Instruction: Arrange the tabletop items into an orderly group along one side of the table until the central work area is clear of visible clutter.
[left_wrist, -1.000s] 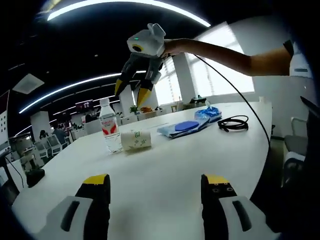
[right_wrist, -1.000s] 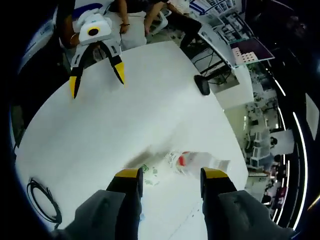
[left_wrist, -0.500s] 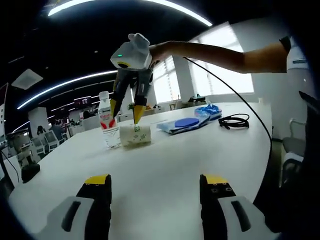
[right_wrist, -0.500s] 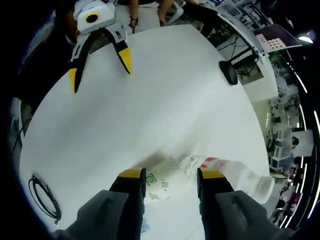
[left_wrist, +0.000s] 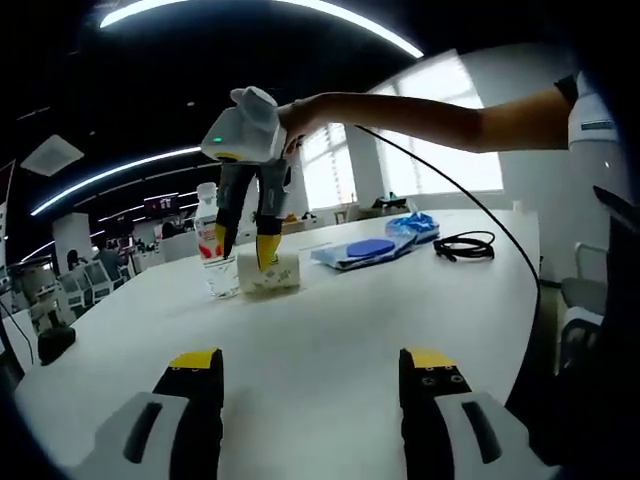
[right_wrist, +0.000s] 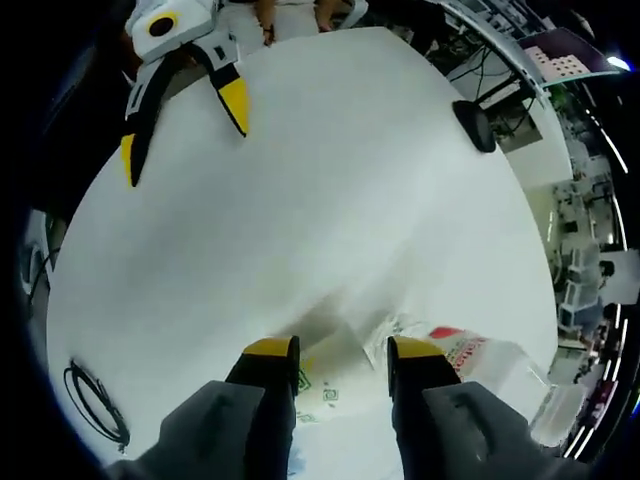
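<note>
On the white counter (left_wrist: 330, 330), the right tongs (left_wrist: 241, 250) hang point-down over a tissue pack (left_wrist: 270, 272), jaws spread to either side of it and not yet pinching. A bottle (left_wrist: 211, 250) stands upright just beside the pack. Farther along the counter lie a blue bag (left_wrist: 372, 250) and a coiled cable (left_wrist: 465, 244). In the right gripper view, the right tongs (right_wrist: 340, 352) straddle the pack (right_wrist: 322, 385), the bottle (right_wrist: 480, 360) alongside. The left tongs (left_wrist: 310, 362) hover open above bare counter, holding nothing, well apart from the pack.
</note>
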